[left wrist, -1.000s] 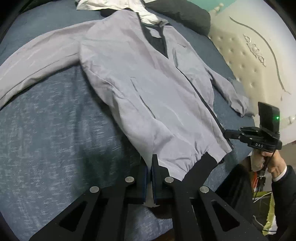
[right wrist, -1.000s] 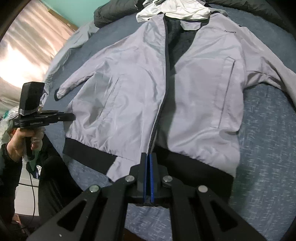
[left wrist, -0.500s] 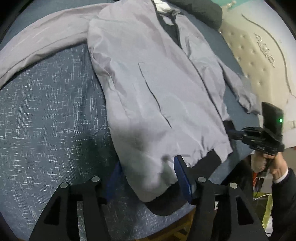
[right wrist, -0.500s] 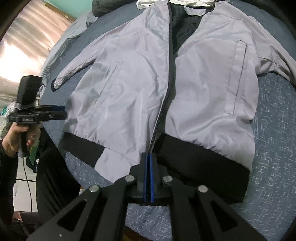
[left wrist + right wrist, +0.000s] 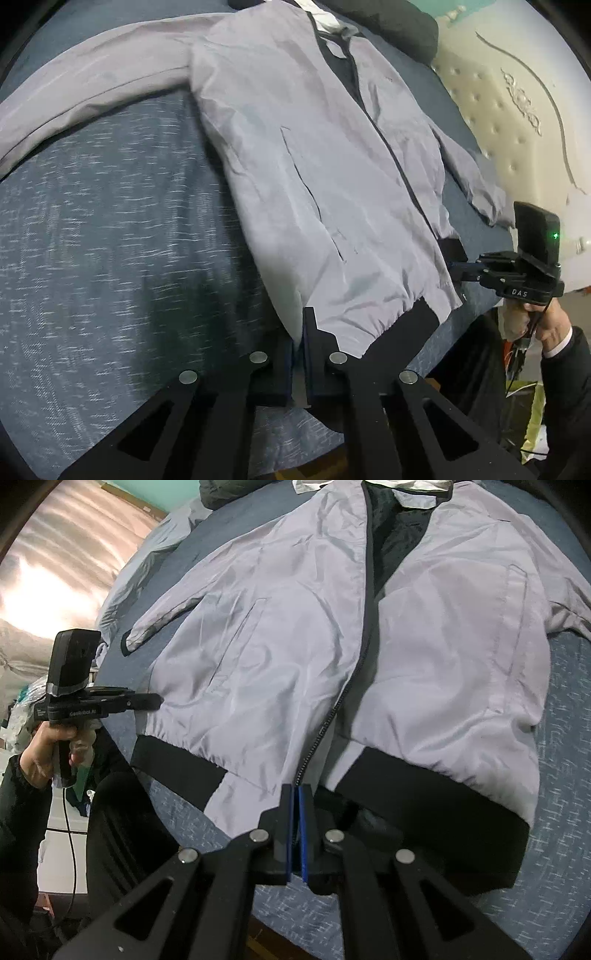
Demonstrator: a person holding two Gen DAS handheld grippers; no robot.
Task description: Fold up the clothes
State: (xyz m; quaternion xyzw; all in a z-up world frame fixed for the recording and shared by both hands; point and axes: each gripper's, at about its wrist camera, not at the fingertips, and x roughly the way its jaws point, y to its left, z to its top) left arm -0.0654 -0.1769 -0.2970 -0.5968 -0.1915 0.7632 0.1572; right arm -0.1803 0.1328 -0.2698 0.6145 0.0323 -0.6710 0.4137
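Observation:
A light grey zip jacket [image 5: 314, 166] with a black ribbed hem lies face up on the bed, collar away from me and both sleeves spread outward. My left gripper [image 5: 299, 332] is shut on the jacket's lower left corner, with grey cloth pinched between its pads. From the right wrist view it shows at the jacket's left edge [image 5: 157, 701], just above the hem. My right gripper [image 5: 295, 794] is shut at the bottom end of the zipper [image 5: 325, 720], where the two front panels meet. The left wrist view shows it [image 5: 452, 266] against the black hem [image 5: 450, 251].
A blue-grey speckled bedspread [image 5: 110, 240] lies under the jacket, its near edge just below the grippers. A cream tufted headboard [image 5: 517, 129] stands to the right. Dark bedding [image 5: 391, 26] and a white garment [image 5: 321, 14] lie beyond the collar. A bright curtain [image 5: 55, 572] hangs to the left.
My left gripper was shut beside the hem, opened around the jacket's corner, and has now shut on it. My right gripper stayed shut at the zipper's end.

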